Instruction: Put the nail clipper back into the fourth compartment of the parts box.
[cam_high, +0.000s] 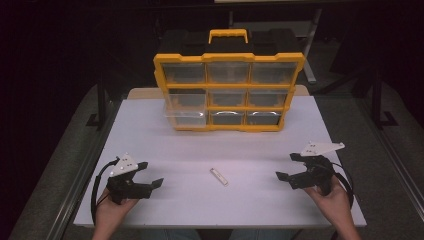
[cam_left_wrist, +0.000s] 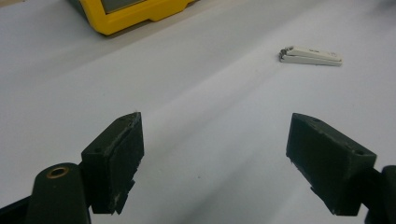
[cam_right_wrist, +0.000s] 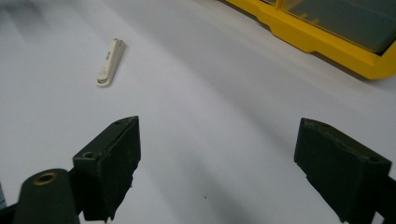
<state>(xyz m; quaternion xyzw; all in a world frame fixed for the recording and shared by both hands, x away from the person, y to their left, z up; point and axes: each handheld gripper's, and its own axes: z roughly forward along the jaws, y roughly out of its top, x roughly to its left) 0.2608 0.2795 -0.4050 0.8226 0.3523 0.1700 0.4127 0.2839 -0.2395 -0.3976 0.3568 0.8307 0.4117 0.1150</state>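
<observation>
Landmark: the yellow-and-black organizer case stands upright at the far middle of the white table, its front of 9 clear drawers in 3 rows of 3 facing the person.
Case handle: a yellow handle sits on the black top of the case.
Lower-left drawer: the clear drawer at the bottom left of the case juts out a little past the yellow frame; the other 8 sit flush.
Nail clipper: a small white nail clipper lies flat on the table, well in front of the case and roughly below its middle column, turned at a slant; nothing touches it.
Clipper in the left gripper view: it lies beyond the jaws, up and to the right, apart from them.
Clipper in the right gripper view: it lies beyond the jaws, up and to the left, apart from them.
Left gripper: held in the person's left hand near the front edge of the table, in front of and to the left of the case; jaws spread wide apart, nothing between them, pointed toward the clipper.
Right gripper: held in the right hand, in front of and to the right of the case; jaws likewise spread wide, gripping nothing, pointed toward the clipper.
Clipper and tongs: the clipper lies between the 2 grippers, well apart from each.
</observation>
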